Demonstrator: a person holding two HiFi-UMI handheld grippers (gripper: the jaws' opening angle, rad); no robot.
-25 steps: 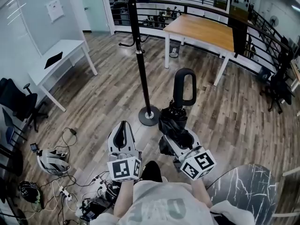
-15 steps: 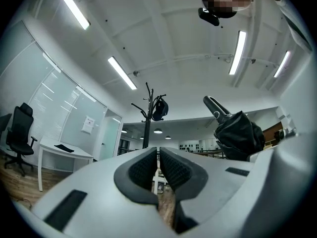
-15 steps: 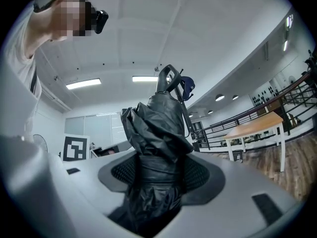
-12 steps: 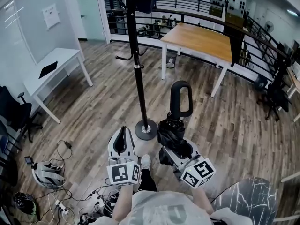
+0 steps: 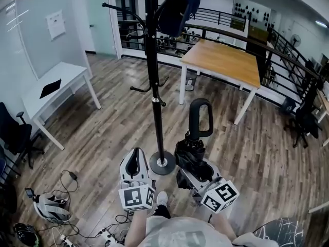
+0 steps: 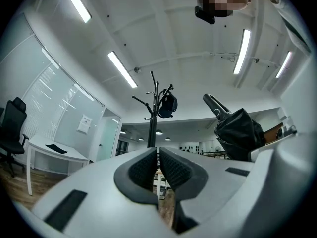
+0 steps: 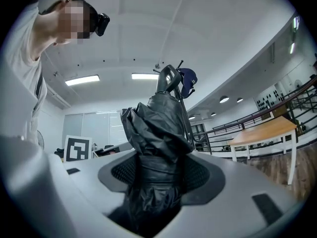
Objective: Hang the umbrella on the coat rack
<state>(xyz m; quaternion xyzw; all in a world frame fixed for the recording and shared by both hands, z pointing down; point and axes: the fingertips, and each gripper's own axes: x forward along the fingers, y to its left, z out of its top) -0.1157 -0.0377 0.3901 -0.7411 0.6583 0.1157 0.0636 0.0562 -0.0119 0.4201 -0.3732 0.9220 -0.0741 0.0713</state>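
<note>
Now, at the foot of the coat rack (image 5: pixel 154 86), you are holding the folded black umbrella (image 5: pixel 191 153) in the right gripper (image 5: pixel 191 170). Its jaws are pinching the bundled canopy low down, as the right gripper view is showing plainly. The umbrella's long axis is running away from you out of those jaws, with the loop handle (image 5: pixel 200 118) leading at the far end. How steeply it is tilting upward is hard to tell from the head view.

The rack's pole is standing just to the left of that handle, apart from it, and is rising between the lines of your two hands. Its lower hooks (image 5: pixel 140 89) are sticking out beyond the handle and to its left. The upper hooks (image 5: pixel 117 8) are sitting well above, where a dark blue item (image 5: pixel 179 6) is already hanging.

Your left gripper (image 5: pixel 134 161) is hovering near the rack's round base, its jaws pressed almost together with nothing between them. It is the nearer hand to the pole, but the right is the one bearing the load. The hang is therefore looking likely to turn on swinging the loop leftward and over a free hook.
</note>
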